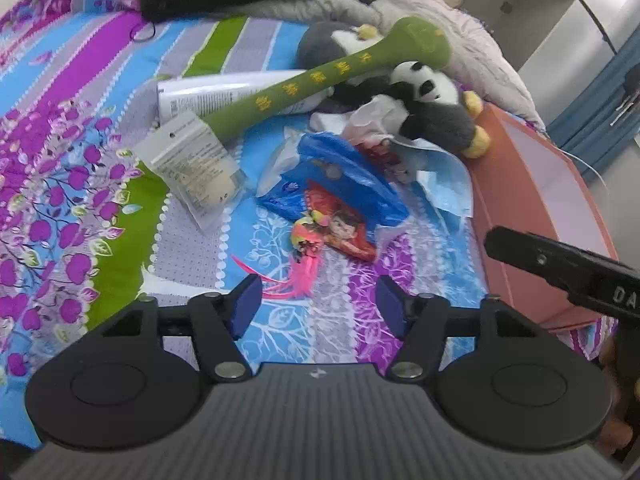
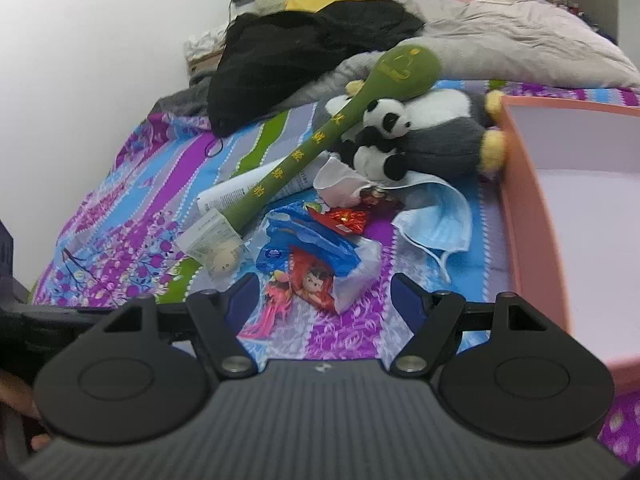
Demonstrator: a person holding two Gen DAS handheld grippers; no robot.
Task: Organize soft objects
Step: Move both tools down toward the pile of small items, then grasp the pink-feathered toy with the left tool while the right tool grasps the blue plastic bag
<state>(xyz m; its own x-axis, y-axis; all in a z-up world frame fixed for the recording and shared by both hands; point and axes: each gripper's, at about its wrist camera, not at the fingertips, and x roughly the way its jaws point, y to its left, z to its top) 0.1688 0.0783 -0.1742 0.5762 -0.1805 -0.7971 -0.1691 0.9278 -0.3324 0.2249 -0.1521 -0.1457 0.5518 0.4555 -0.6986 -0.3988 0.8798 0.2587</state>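
Note:
A small panda plush (image 1: 424,92) (image 2: 384,136) lies on a grey penguin plush (image 1: 324,44) (image 2: 444,136) at the back of the bed. A long green soft mallet (image 1: 320,76) (image 2: 332,132) leans across them. A blue face mask (image 2: 436,216), a blue plastic bag (image 1: 340,176) (image 2: 308,240) and a red doll charm with a pink tassel (image 1: 340,232) (image 2: 308,284) lie in front. My left gripper (image 1: 319,300) is open and empty, low over the bedsheet before the charm. My right gripper (image 2: 323,300) is open and empty just before the charm.
An open orange box (image 1: 516,216) (image 2: 532,216) stands at the right. A white tube (image 1: 224,92) and a clear packet (image 1: 192,164) lie left of the pile. Black clothing (image 2: 296,56) and a grey quilt (image 2: 520,52) are heaped at the back. The other gripper's finger (image 1: 560,268) shows at right.

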